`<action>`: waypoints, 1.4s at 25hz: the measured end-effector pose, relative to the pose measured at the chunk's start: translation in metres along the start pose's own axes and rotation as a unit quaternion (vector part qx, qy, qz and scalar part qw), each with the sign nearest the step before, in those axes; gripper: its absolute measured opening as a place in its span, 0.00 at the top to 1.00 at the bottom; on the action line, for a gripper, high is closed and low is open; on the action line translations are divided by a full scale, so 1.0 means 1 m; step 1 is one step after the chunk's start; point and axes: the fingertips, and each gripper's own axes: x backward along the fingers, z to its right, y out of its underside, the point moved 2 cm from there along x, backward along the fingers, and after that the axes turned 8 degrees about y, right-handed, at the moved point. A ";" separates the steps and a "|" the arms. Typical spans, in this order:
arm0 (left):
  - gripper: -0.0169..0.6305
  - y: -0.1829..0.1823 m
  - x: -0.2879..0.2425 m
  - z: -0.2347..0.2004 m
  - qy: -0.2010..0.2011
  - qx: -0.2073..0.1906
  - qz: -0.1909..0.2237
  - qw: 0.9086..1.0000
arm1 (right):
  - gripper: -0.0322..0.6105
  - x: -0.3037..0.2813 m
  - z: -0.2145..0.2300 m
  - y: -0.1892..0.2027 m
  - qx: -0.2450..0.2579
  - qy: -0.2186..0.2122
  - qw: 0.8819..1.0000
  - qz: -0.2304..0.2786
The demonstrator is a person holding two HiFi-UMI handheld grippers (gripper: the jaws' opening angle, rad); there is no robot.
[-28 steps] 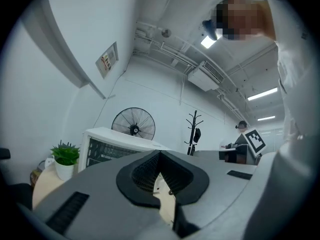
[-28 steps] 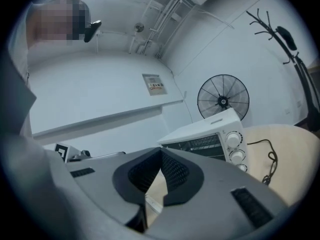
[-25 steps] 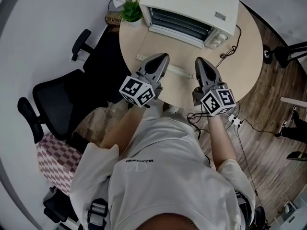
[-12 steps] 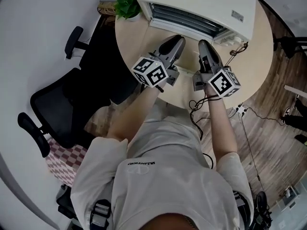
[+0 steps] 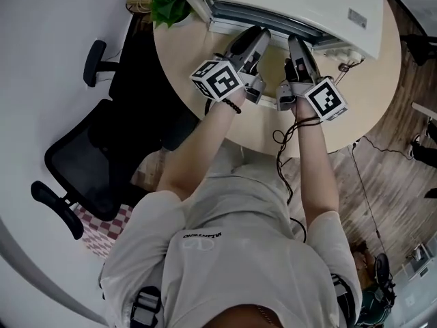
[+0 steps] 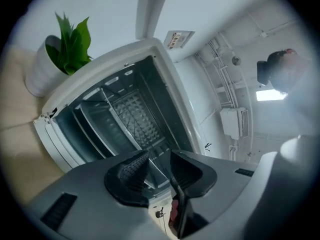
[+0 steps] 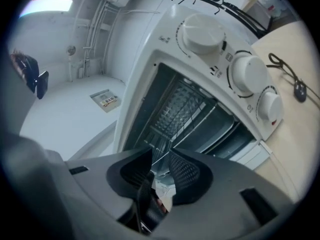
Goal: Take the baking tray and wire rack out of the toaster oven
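The boxy white toaster oven [image 5: 287,5] is sitting at 12 o'clock on the round, pale wood surface [image 5: 341,115], its front gaping open. Inside the cavity, the dark, shallow-rimmed metal baking tray [image 6: 97,129] is sitting beside the thin wire rack [image 6: 129,113], in front of a dimpled back wall. The left hand-held gripper [image 5: 259,34] and right hand-held gripper [image 5: 298,43] are pointing into the opening. Their jaws have just been opening and are standing apart, with nothing between the ribbed black pads. Round white knobs [image 7: 247,74] are lining the oven's 3 o'clock side.
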 end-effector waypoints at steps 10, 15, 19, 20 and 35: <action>0.76 -0.011 -0.028 -0.035 -0.002 0.125 0.037 0.991 | 0.78 -0.027 0.043 -0.013 -0.130 0.036 0.990 0.051; 0.76 -0.020 -0.031 -0.046 0.007 0.133 0.055 0.990 | 0.79 -0.041 0.051 -0.016 -0.147 0.042 0.986 0.069; 0.76 -0.025 -0.038 -0.050 0.013 0.141 0.062 0.988 | 0.79 -0.050 0.049 -0.019 -0.163 0.036 0.983 0.077; 0.76 -0.026 -0.038 -0.050 0.015 0.146 0.065 0.987 | 0.79 -0.050 0.049 -0.020 -0.164 0.036 0.983 0.078; 0.97 -0.027 -0.043 -0.055 0.043 0.236 0.103 0.965 | 0.92 -0.055 0.049 -0.023 -0.201 0.024 0.975 0.093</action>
